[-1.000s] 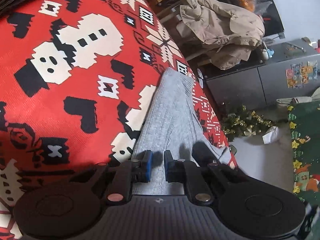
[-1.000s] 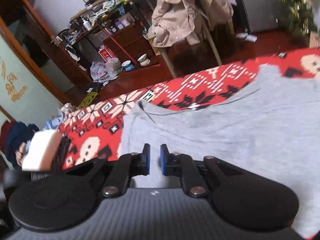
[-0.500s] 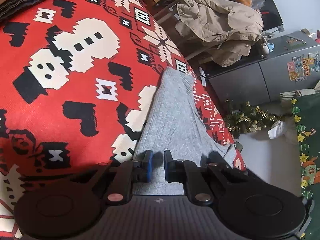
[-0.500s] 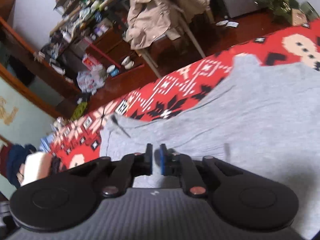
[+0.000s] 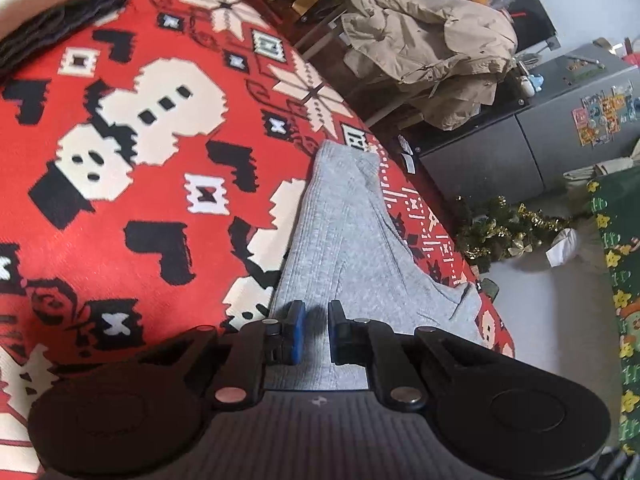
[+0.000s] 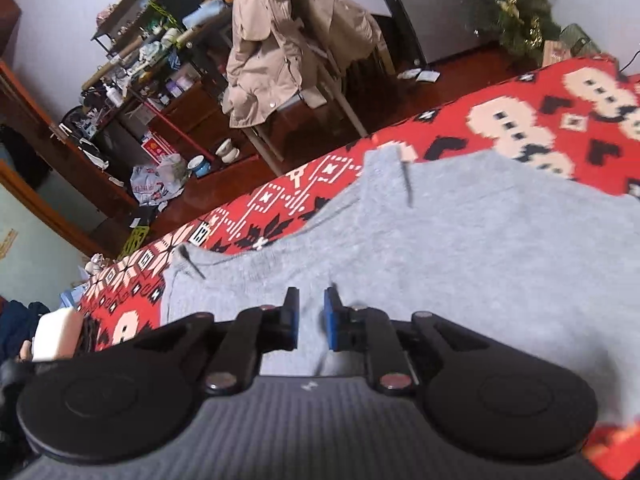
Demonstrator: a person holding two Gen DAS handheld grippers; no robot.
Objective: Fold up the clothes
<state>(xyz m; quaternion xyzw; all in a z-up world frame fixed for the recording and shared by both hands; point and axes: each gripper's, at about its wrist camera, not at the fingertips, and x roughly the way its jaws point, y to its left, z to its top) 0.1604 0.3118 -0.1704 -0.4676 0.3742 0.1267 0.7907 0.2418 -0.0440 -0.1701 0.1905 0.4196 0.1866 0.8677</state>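
Looking from the left wrist cam: the left gripper (image 5: 314,320) hangs low over a grey top (image 5: 340,232), w/ its blue-padded jaws a little apart and nothing pinched between them. The grey top lies in a long strip on a red snowman blanket (image 5: 120,184), close to the blanket's right edge. A tan coat (image 5: 432,48) hangs on a chair past that edge, & a small tinsel tree (image 5: 504,236) sits on the floor.

Right wrist cam: the right gripper (image 6: 310,318) is just above the grey top (image 6: 460,264), jaws also a bit apart, holding nothing. The top spreads flat over the red snowman blanket (image 6: 520,116), near its far edge. The tan coat (image 6: 276,40) is behind it.
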